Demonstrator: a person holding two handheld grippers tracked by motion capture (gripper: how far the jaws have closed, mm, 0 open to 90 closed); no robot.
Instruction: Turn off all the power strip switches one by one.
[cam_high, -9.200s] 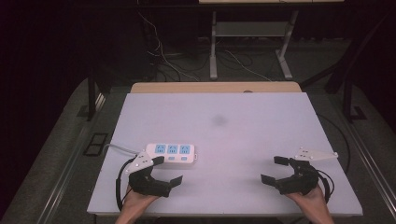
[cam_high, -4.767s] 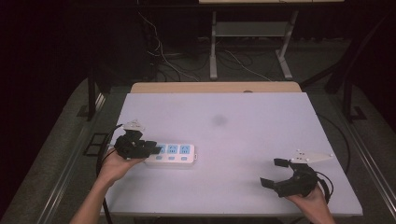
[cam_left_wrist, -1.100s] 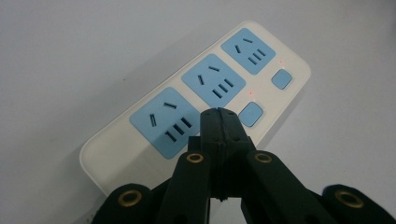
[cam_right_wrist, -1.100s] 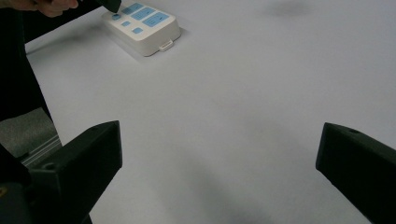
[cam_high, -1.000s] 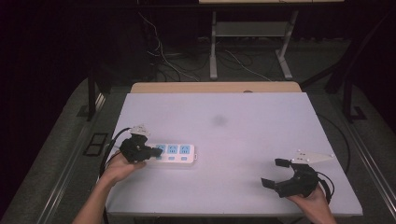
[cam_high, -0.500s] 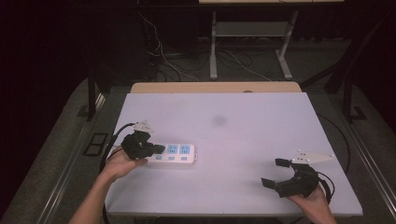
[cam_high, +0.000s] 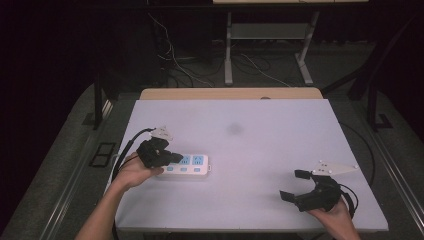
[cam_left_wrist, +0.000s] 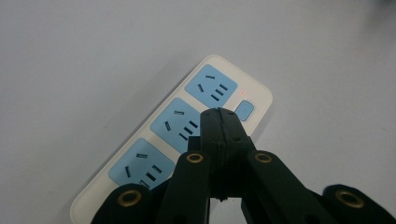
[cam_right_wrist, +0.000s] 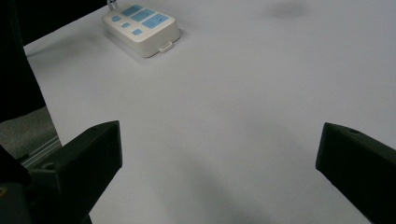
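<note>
The white plastic power strip with three light-blue sockets (cam_high: 186, 166) lies flat on the pale grey table top (cam_high: 260, 150), toward its front-left area, long axis running left-right in the high view. The left gripper (cam_left_wrist: 219, 122) hovers right over the strip's left half, jaws clenched together w/ nothing between them; in the left gripper view the tip points along the strip toward the small blue rocker switch (cam_left_wrist: 243, 111) at the far end, beside a red indicator dot. Contact w/ the strip can't be told, probably just above it. Left hand is clearly the nearer one. The right gripper (cam_high: 299, 186) rests well apart at front right, jaws spread wide, empty. Beyond the table: dark floor, loose cables, a metal desk frame (cam_high: 270, 35).
</note>
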